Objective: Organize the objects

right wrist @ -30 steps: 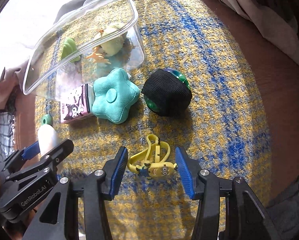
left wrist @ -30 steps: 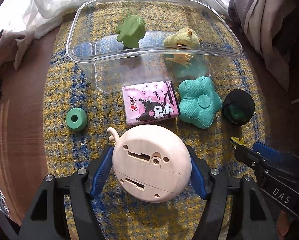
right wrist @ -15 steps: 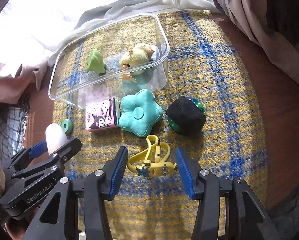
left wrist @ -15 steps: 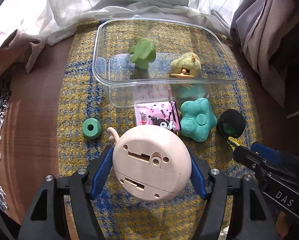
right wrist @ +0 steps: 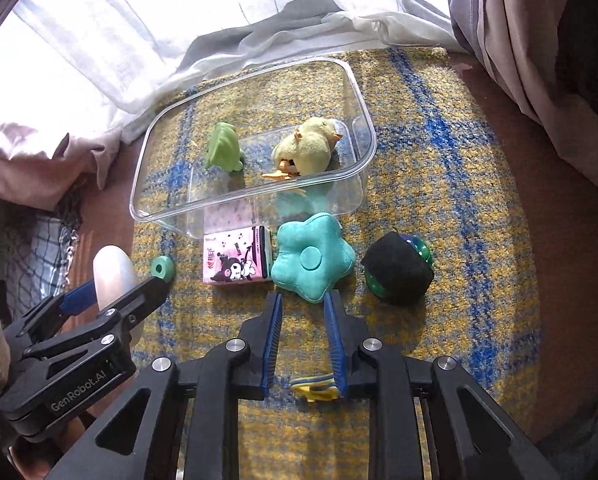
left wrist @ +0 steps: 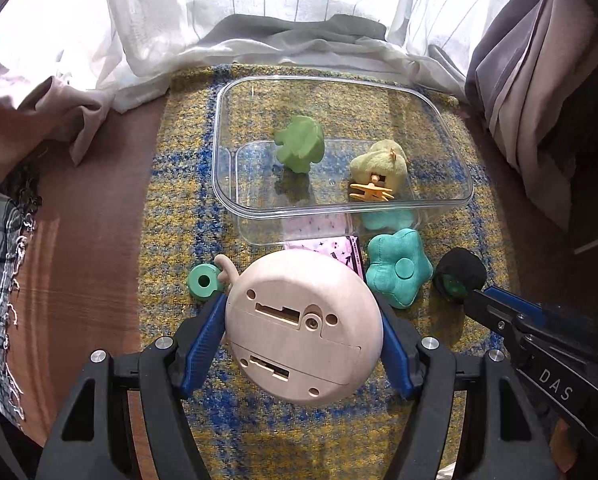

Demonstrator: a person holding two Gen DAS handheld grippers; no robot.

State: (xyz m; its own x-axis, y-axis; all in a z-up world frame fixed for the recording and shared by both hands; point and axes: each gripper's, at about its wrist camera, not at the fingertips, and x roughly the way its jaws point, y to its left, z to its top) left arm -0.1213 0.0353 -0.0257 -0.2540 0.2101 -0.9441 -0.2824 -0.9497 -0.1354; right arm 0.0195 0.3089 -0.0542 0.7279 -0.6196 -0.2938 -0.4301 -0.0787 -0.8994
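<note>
- Your left gripper [left wrist: 303, 328]: clamped on the pink round toy [left wrist: 303, 326] from both sides, blue pads against its rim. The flat underside with its slots and screw holes faces the camera; a small curled tail sticks out at its upper left, toward the green ring [left wrist: 205, 281].
- Your right gripper [right wrist: 303, 300]: jaws drawn narrow, with a gap left at the tips. A yellow figure [right wrist: 315, 387] is wedged low against the right pad, lying crosswise; you cannot tell how firmly it is gripped.
- Clear plastic bin [right wrist: 179, 216]: rests on the yellow-and-blue woven mat [right wrist: 439, 200], long axis running left to right. It holds a green figure [right wrist: 223, 148] upright and a yellow plush duck [right wrist: 309, 146] lying on its side, orange feet toward the near wall.
- Row just in front of the bin, on the mat: pink tissue pack [right wrist: 237, 258], teal flower cushion [right wrist: 313, 258] touching it, black-and-green ball [right wrist: 397, 268] beside that.
- White curtain [left wrist: 259, 4] hangs behind the bin.
</note>
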